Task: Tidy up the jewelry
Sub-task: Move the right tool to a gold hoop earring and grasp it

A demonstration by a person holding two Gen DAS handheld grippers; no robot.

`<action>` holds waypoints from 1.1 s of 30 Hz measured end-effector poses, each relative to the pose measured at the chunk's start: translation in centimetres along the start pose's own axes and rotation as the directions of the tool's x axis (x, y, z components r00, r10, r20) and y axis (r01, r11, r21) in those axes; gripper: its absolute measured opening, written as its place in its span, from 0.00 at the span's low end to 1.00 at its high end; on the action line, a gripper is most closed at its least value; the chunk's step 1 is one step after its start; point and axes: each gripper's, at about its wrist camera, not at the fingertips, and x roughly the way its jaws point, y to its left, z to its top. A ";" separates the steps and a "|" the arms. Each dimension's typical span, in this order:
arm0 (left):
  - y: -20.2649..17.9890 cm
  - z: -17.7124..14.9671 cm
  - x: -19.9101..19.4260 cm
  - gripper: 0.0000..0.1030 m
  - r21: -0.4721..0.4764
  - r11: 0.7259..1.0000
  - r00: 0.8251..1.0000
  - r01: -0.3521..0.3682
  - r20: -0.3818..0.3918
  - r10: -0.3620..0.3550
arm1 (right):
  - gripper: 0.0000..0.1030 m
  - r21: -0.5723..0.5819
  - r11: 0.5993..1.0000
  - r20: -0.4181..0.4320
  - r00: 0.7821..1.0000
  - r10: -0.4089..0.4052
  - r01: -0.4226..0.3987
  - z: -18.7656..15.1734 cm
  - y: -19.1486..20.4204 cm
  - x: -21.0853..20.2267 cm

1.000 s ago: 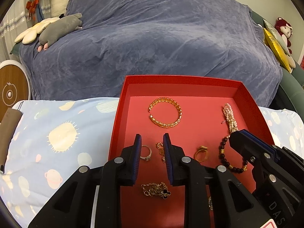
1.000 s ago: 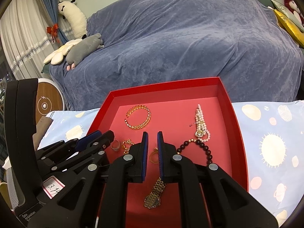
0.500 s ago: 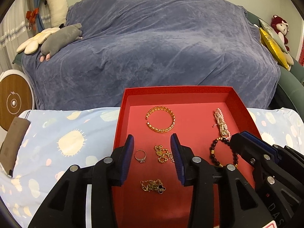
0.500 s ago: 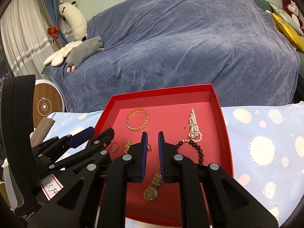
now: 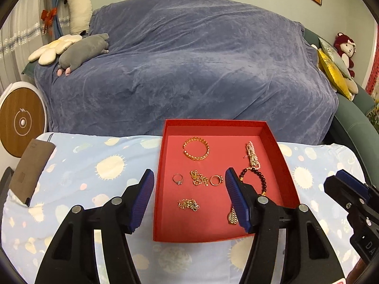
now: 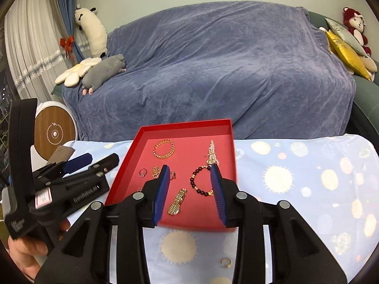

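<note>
A blue cloth printed with suns and planets [image 5: 104,163] covers the work surface in front of a sofa draped in a blue-grey blanket [image 5: 189,66]. Above it, the left gripper [image 5: 187,196] hangs with its jaws spread wide and nothing between its pads; they have just been opening. The right gripper [image 6: 190,189] also stands parted and empty, its jaws likewise just opened, though less widely. Below both lies the red tray [image 5: 158,177], holding the jewelry. Nearest the left gripper are a tangled gold chain with a dark charm [image 5: 188,204], a silver ring [image 5: 177,179], a small gold chain heap [image 5: 199,177] and a gold ring [image 5: 215,179], laid in a loose row. A gold watch [image 6: 177,201] rests near the tray's front wall, beside a dark bead bracelet [image 6: 199,184]. Farther back sit a gold bangle [image 5: 196,148] and a pearl strand [image 5: 252,155]. Outside the tray, on the cloth close to the right gripper, lies one small gold ring [image 6: 226,262]. A brown pouch [image 5: 30,168] rests at the cloth's left edge. Plush toys [image 5: 71,49] lie on the sofa's left end.
</note>
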 end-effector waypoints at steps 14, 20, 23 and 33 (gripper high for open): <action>-1.1 -8.3 -7.9 0.67 0.070 0.997 0.999 -0.035 0.029 0.033 | 0.45 0.164 0.986 -0.056 0.998 0.014 -0.005 -10.0 -5.8 -7.1; -1.5 -12.1 -6.9 0.70 0.086 0.996 0.999 -0.031 -0.034 0.035 | 0.45 0.177 0.984 -0.068 0.998 -0.001 0.013 -11.8 -6.4 -7.8; -1.6 -12.9 -6.6 0.70 0.076 0.997 0.999 -0.033 -0.040 0.036 | 0.45 0.167 0.985 -0.073 0.997 -0.021 0.033 -12.6 -6.5 -7.8; -2.4 -14.4 -4.9 0.70 0.099 0.995 0.998 -0.028 -0.053 0.034 | 0.45 0.144 0.986 -0.122 0.990 -0.067 0.085 -14.4 -7.7 -6.4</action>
